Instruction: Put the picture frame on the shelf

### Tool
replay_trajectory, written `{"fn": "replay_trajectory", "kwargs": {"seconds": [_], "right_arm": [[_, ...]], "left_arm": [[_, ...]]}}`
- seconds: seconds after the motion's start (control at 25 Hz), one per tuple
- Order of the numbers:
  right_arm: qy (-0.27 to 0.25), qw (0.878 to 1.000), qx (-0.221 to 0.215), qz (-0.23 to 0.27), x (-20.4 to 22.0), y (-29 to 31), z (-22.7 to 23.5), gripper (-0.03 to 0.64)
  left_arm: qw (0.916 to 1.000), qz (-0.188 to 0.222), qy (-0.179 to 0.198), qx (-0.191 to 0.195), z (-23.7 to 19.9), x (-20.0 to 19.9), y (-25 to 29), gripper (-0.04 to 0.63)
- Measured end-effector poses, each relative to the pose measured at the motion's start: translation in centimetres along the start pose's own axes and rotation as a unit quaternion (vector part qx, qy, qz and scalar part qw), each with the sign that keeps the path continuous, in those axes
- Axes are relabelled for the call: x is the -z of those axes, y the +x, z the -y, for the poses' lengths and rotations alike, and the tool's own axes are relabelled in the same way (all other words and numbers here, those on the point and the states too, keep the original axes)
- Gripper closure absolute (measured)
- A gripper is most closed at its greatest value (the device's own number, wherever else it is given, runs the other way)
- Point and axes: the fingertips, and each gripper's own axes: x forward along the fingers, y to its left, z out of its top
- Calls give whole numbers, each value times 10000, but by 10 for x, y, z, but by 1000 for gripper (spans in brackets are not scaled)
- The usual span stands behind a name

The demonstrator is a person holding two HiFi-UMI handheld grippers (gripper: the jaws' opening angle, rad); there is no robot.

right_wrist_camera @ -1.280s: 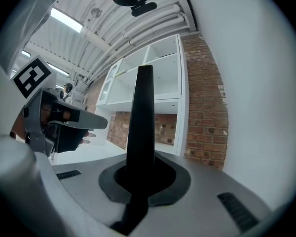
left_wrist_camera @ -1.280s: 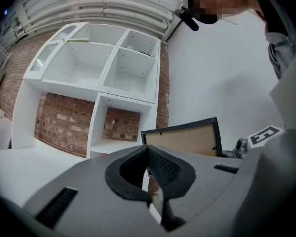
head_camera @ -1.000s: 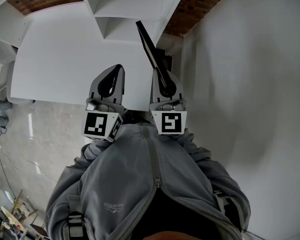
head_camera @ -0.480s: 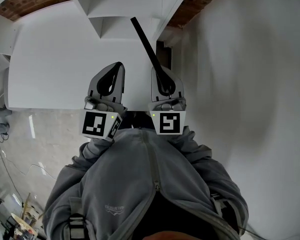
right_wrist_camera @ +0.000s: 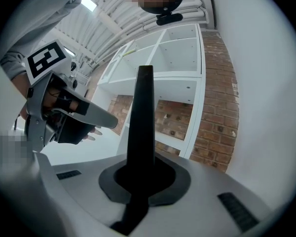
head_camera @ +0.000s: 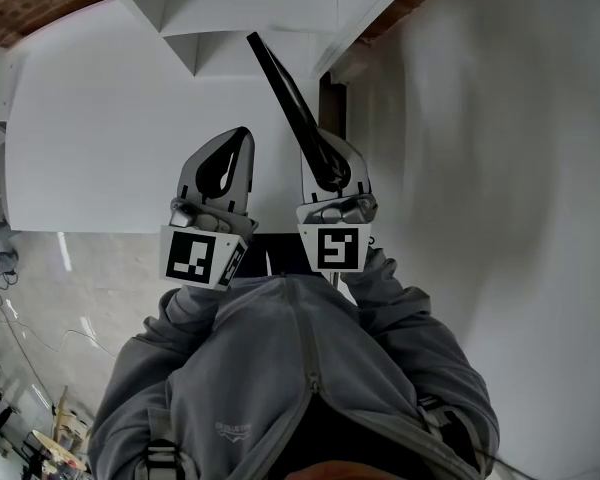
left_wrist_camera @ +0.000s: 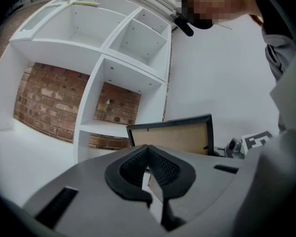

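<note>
- The right gripper point(head_camera: 322, 153) pinches the black picture frame point(head_camera: 280, 73) by its edge.
- The frame sticks up in front of the white shelf point(head_camera: 250, 13).
- The left gripper point(head_camera: 236, 148) is squeezed together, holding nothing.

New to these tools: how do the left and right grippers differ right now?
The right gripper is clamped on a black picture frame; the left gripper holds nothing. The right's jaws are parted by the frame's edge; the left's meet fully. Both are grey and face the white shelf.
</note>
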Motion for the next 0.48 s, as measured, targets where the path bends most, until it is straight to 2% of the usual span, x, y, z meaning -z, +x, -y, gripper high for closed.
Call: {"fn": "replay_trajectory", "kwargs": {"seconds": [0.12, 0.48], "right_arm": [[-65, 10000, 42, -1, 11, 11, -1, 584], [-744, 9972, 18, -114, 41, 41, -7, 584]], "left_arm": [[10000, -44, -22, 36, -7, 10, 9, 588], [9997, -94, -207, 3, -28, 30, 27, 588]]}}
